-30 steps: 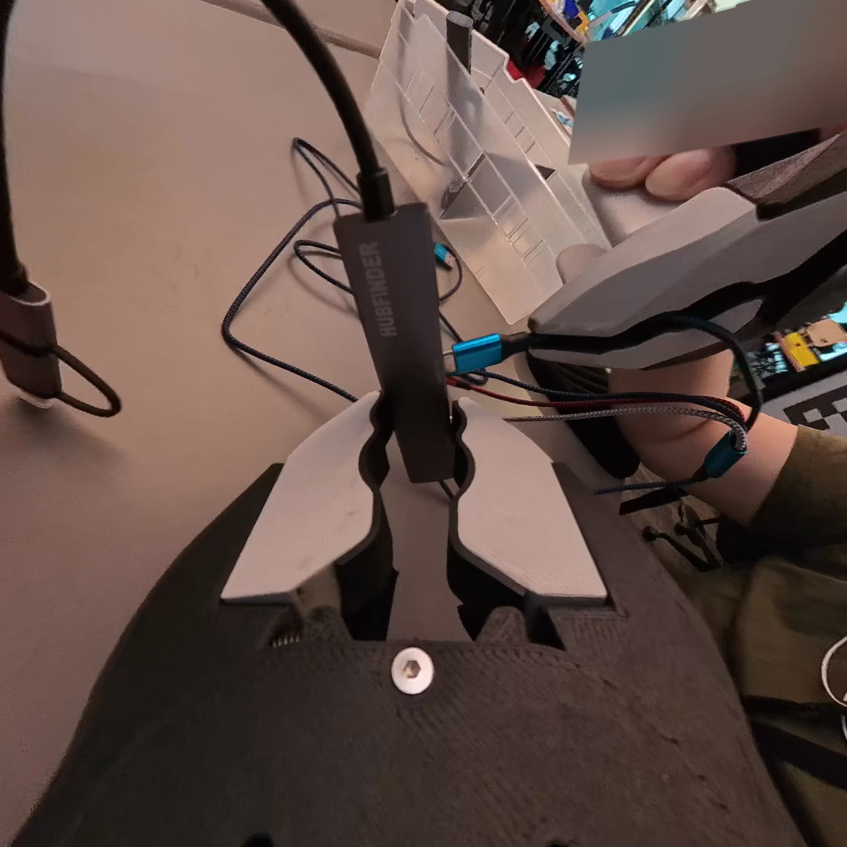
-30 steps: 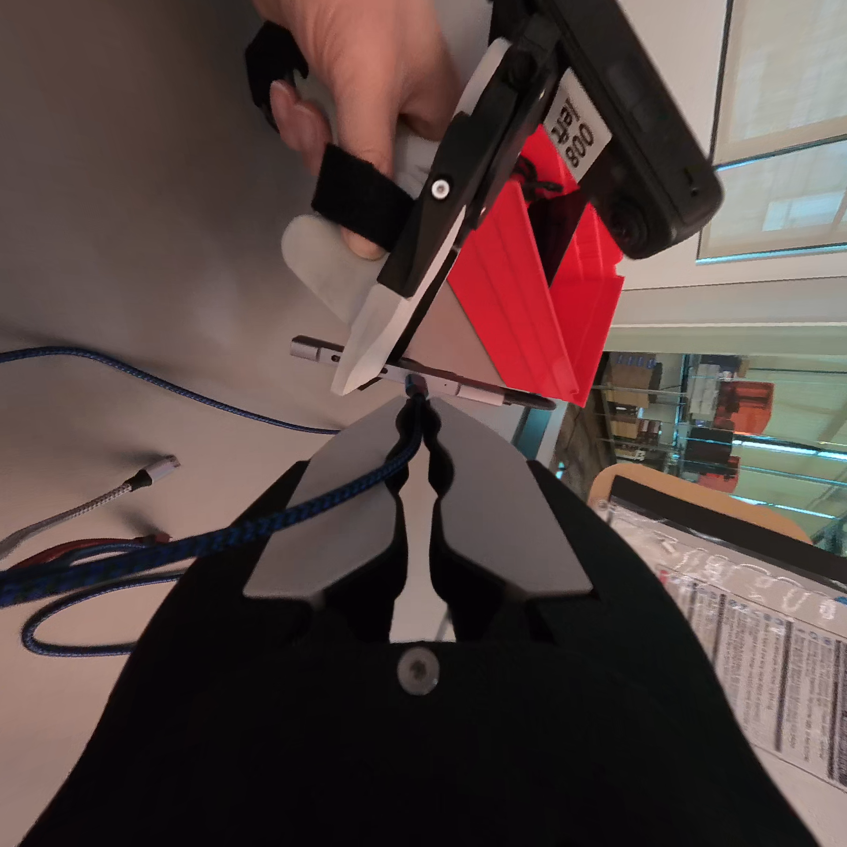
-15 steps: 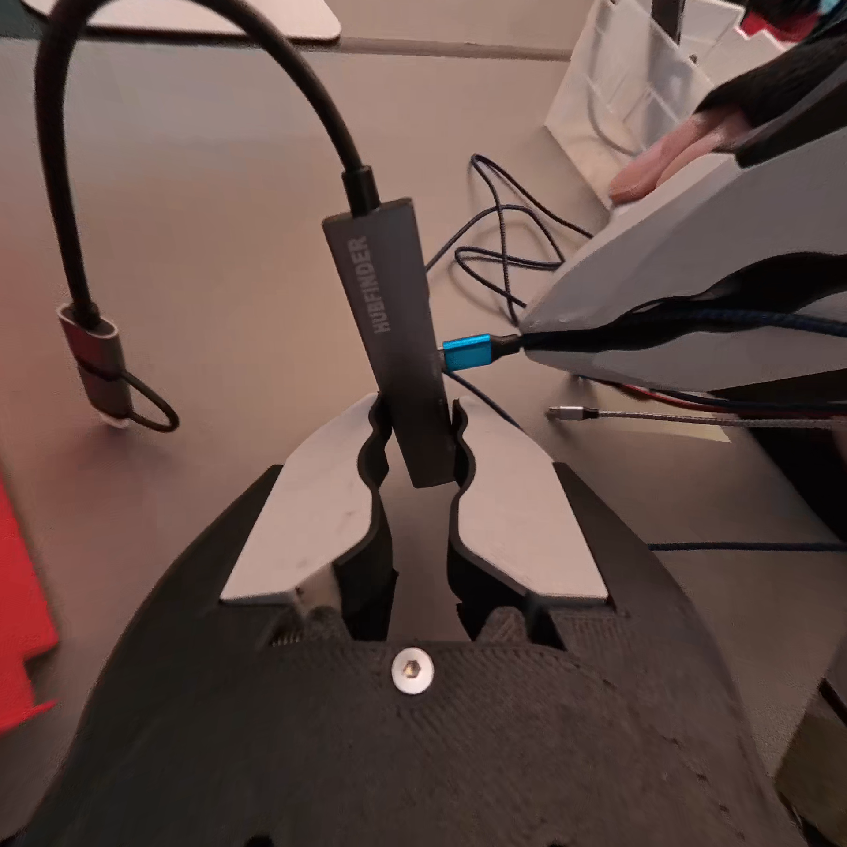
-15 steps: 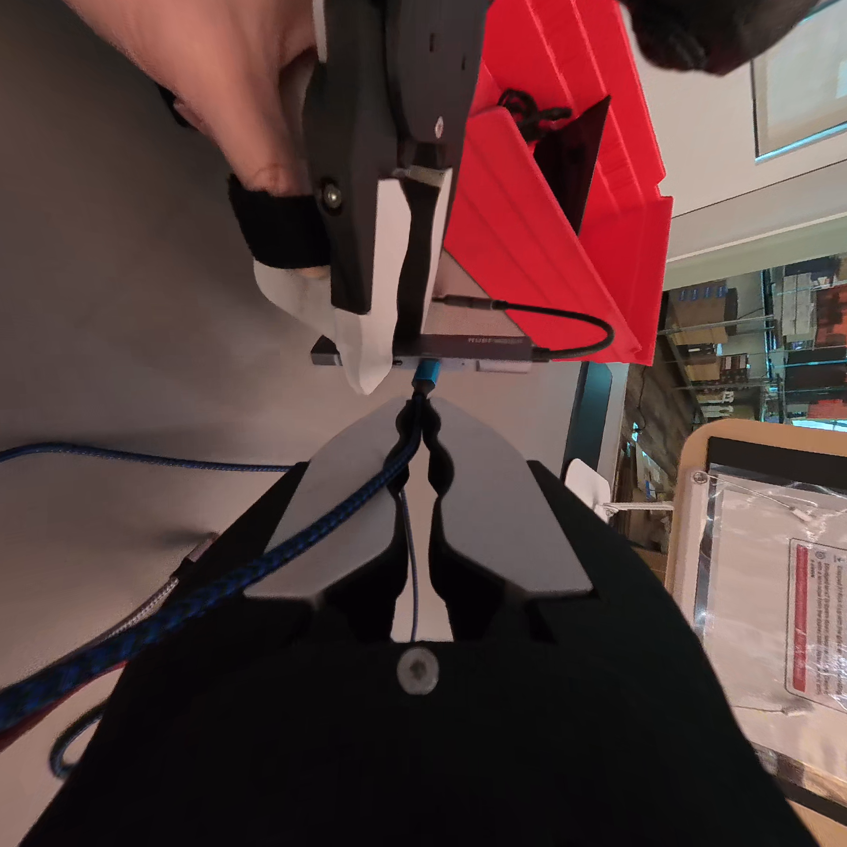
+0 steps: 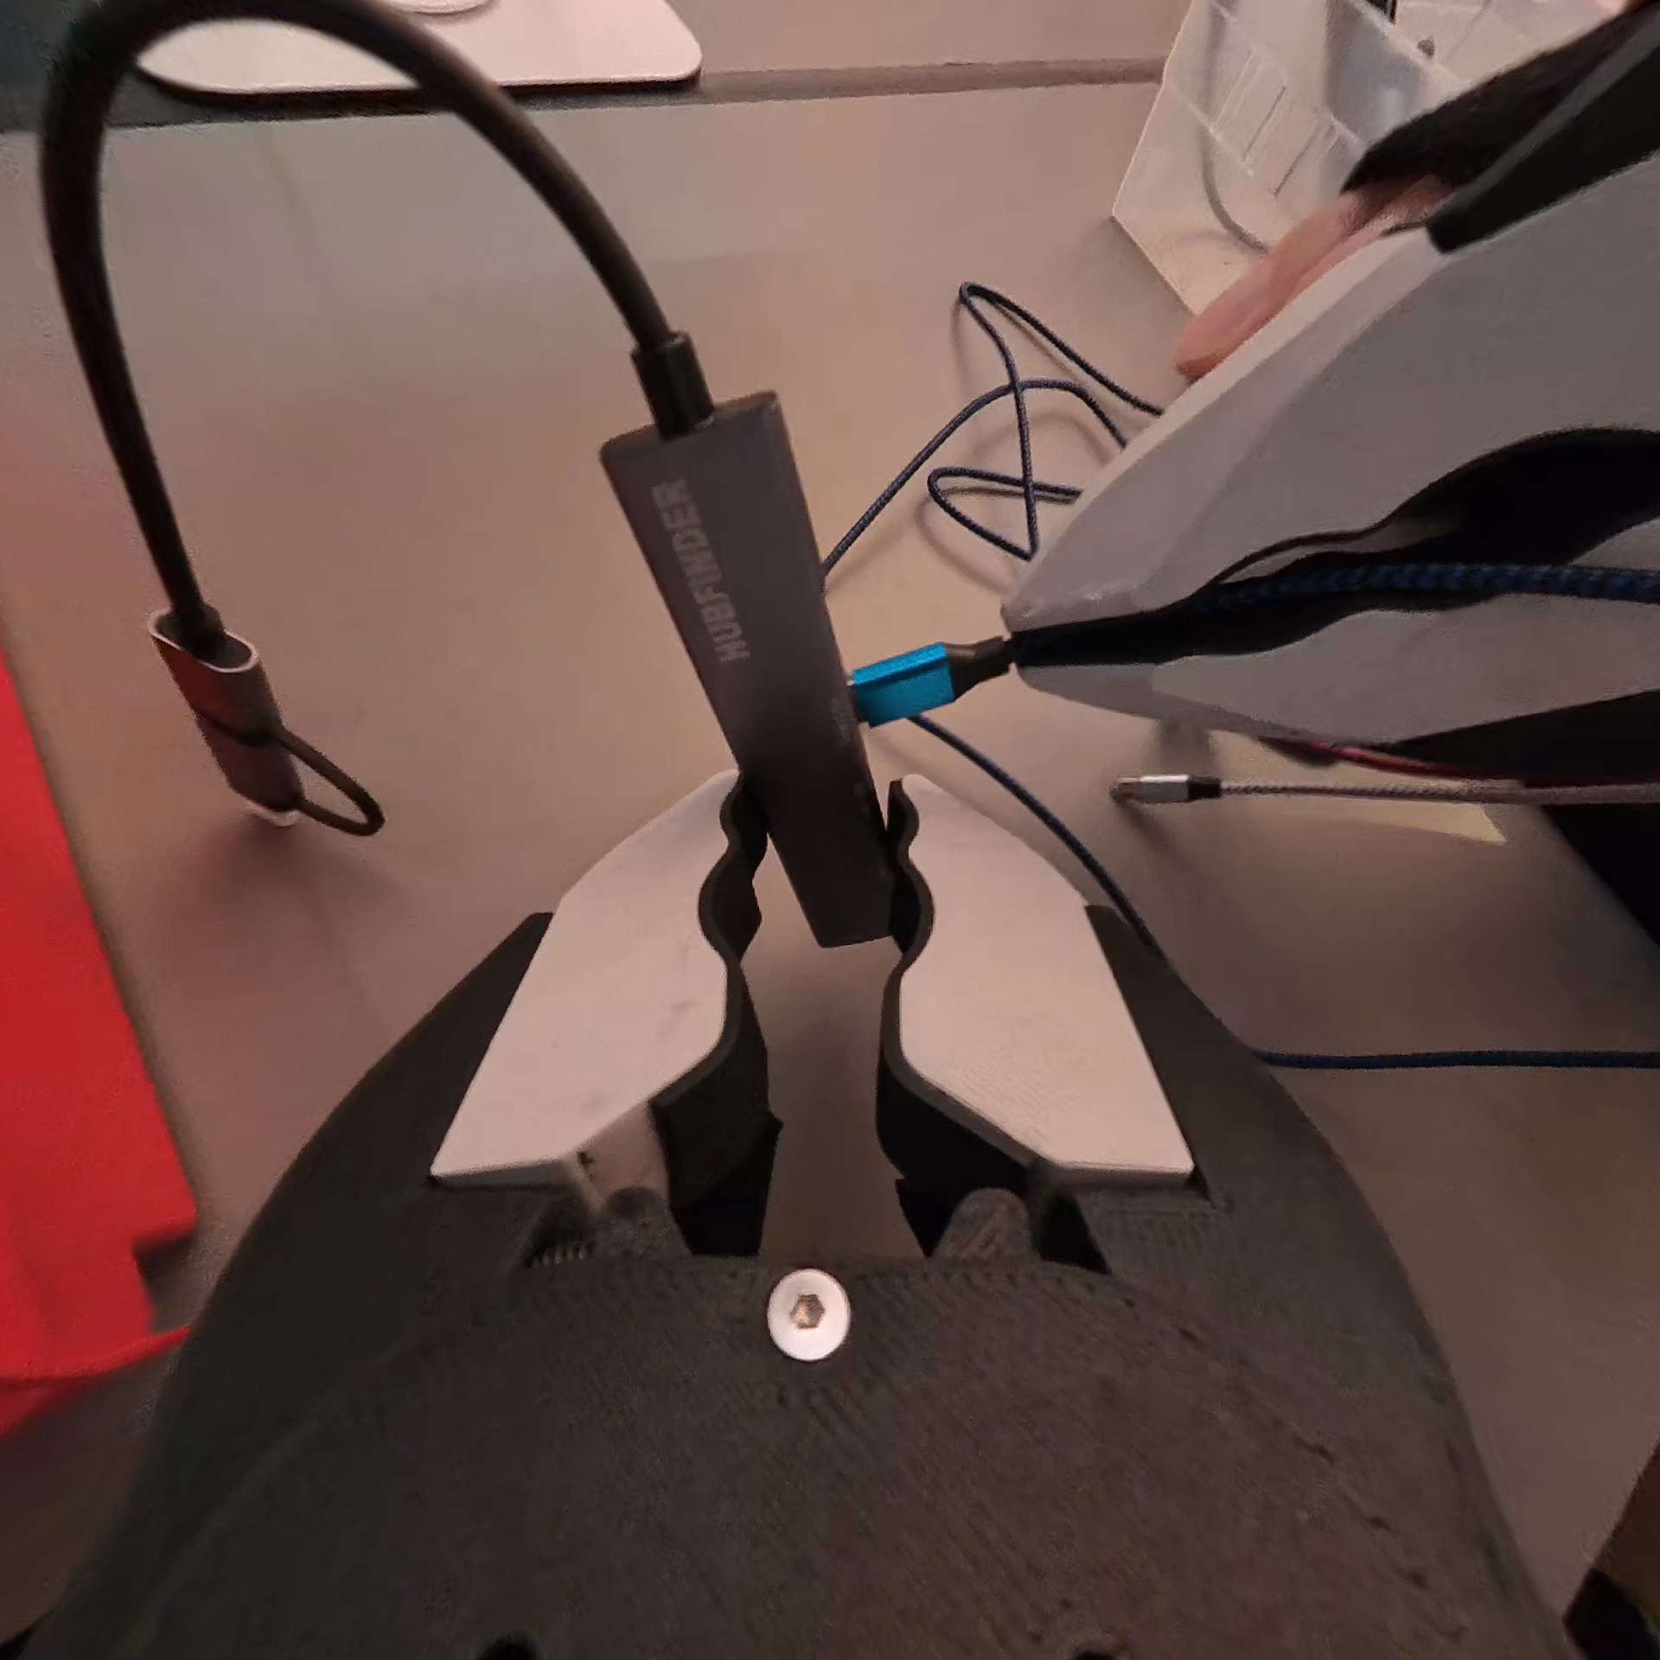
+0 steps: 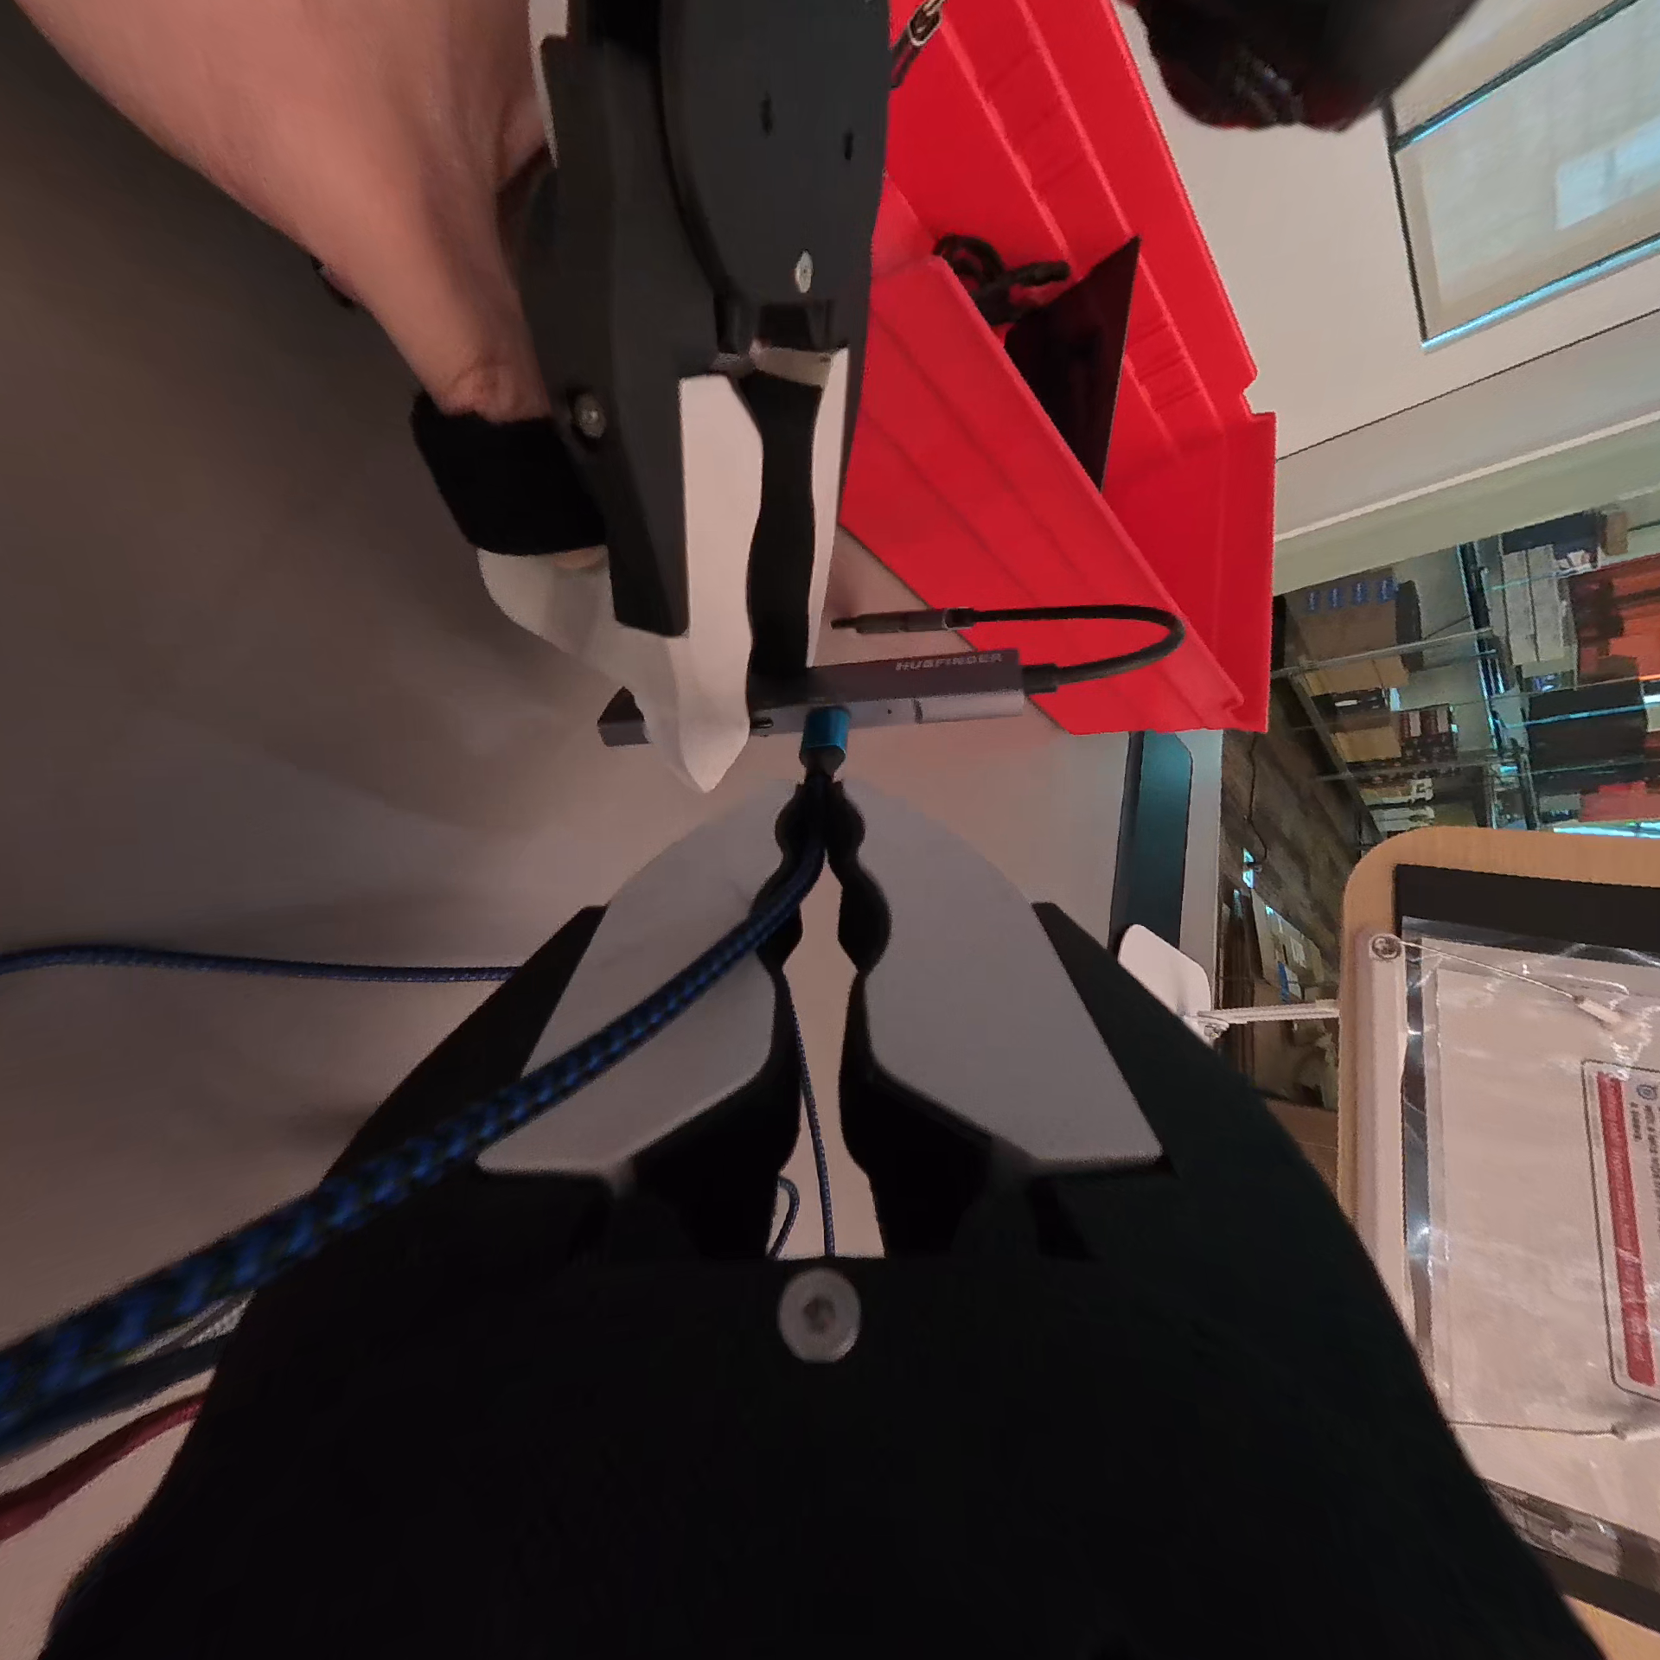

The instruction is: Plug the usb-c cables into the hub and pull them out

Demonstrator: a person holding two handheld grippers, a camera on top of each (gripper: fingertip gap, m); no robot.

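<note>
Two fingers pairs clamped, left on hub, right on blue cable, port hidden.

- The left wrist view sits just behind the left gripper and looks forward along its fingers, down across the table, very near the hub.
- The right wrist view sits just behind the right gripper, rolled sideways so the table stands on the left, and faces the hub at close range.
- Both views share the hub, the blue plug and each other's gripper.
</note>
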